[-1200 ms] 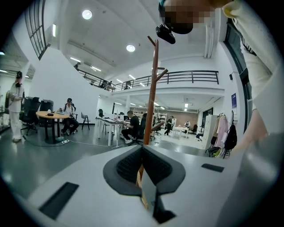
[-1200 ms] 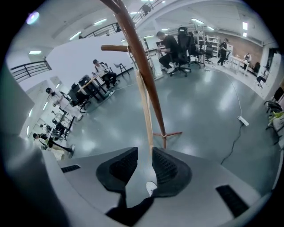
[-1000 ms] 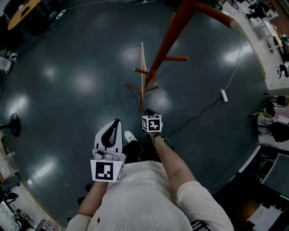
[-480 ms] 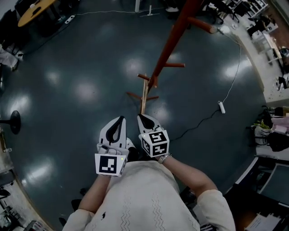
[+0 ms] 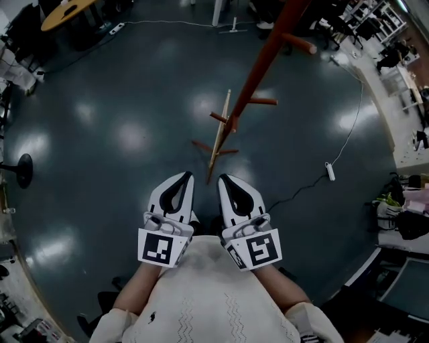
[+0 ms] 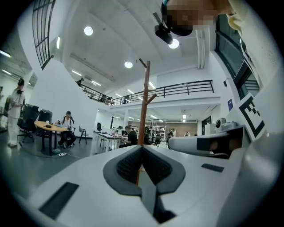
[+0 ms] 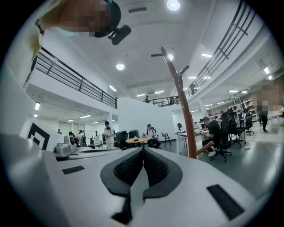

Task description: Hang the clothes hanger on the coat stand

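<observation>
The red-brown coat stand [image 5: 258, 57] rises from the dark floor ahead of me, with short pegs low on its pole. A pale wooden clothes hanger [image 5: 219, 134], seen edge-on from above, hangs against the pole by those pegs, free of both grippers. My left gripper [image 5: 186, 175] and right gripper [image 5: 222, 178] sit side by side close to my body, both shut with nothing between the pads. The hanger's near end lies just beyond their tips. The stand's pole [image 6: 144, 106] shows above the left gripper [image 6: 142, 147], and the pole [image 7: 184, 115] stands right of the right gripper [image 7: 143, 150].
A white cable with a power strip [image 5: 330, 171] trails over the floor to the right. Desks [image 5: 402, 100] line the right edge. A round wooden table [image 5: 67, 10] is at the far left, and a black round base [image 5: 23, 171] at the left. People sit at desks in the distance.
The right gripper has drawn back from the hanger's near end to my body, beside the left gripper. The hanger stays on the stand.
</observation>
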A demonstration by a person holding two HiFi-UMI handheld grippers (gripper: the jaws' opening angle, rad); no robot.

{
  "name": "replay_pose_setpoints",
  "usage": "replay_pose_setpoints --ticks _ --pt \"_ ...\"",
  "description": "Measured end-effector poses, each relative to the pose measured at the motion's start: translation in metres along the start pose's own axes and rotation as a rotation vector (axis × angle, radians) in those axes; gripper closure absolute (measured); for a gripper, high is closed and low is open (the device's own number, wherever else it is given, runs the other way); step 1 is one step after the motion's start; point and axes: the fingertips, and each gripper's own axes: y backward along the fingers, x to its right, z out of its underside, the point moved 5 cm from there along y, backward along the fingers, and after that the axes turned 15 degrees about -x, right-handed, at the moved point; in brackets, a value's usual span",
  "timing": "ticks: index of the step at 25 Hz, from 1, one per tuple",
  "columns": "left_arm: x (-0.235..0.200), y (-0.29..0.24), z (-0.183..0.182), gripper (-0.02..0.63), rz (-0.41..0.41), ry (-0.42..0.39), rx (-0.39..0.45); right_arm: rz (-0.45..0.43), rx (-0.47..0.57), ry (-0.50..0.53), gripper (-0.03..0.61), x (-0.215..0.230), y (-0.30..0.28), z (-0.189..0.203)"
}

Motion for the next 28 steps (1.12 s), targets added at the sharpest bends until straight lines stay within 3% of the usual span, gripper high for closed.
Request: replay_pose_setpoints --ticks 7,12,28 --pt "0.009 0.000 0.006 0.601 -0.008 0.005 -0.012 0.001 -0.013 0.033 0.560 -0.007 0.002 0.000" --pt "0.005 -0.004 0.017 0.601 -0.029 0.013 -0.019 -0.004 -0.057 -0.100 0.560 0.004 -0.007 0.013" --pt "-0.004 -0.011 0.018 0.601 -0.014 0.035 -0.020 0.020 -0.109 -0.053 0.560 -0.001 -0.021 0.019"
